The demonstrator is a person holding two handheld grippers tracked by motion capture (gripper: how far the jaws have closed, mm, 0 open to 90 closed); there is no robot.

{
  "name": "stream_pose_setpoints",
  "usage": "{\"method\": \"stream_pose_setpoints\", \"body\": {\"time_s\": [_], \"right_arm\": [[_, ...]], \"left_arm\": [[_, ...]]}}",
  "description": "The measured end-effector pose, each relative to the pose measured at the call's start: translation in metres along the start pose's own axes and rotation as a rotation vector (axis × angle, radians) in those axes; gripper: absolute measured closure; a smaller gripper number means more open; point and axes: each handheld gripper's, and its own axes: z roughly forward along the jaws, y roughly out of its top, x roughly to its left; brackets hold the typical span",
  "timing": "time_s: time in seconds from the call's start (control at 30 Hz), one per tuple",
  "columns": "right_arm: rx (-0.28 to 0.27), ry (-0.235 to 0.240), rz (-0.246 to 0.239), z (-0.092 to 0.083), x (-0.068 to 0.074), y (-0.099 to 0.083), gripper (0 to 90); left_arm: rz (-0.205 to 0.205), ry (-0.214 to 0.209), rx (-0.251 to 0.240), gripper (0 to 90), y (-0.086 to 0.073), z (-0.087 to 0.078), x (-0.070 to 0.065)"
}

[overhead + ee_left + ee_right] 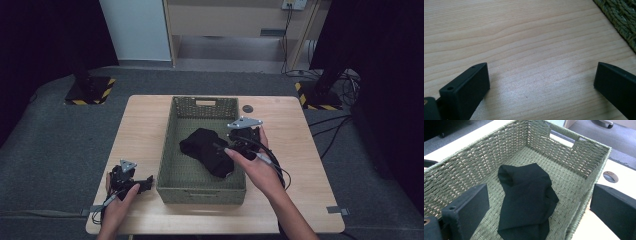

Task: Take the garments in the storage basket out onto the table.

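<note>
A crumpled black cloth garment [526, 200] is lying inside the green woven rectangular basket [584, 152]. The right gripper [539, 202] is hovering above it, released; the left gripper [541, 82] is resting spread over the pale wooden worktop [524, 37]. Soft and light, the garment is probably best pinched at its raised fold.

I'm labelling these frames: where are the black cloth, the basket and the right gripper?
Black cloth [526, 195], right gripper view, middle fold.
Basket [200, 195], high view, near wall.
Right gripper [539, 210], right gripper view, midway between fingers.

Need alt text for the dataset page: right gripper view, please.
A crumpled black cloth lies in a green woven basket on a wooden table. The right hand-held gripper is above it, with its black jaws open.
</note>
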Motion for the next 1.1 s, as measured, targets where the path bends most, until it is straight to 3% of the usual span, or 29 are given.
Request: {"method": "stream_pose_setpoints", "body": {"time_s": [0.3,1.1], "right_arm": [[0.005,0.013,-0.015,0.012,0.007,0.005,1.7],[0.054,0.03,0.02,0.057,0.014,0.001,1.9]], "left_arm": [[0.0,0.0,0.0,0.0,0.0,0.0,0.0],[0.0,0.0,0.0,0.0,0.0,0.0,0.0]]}}
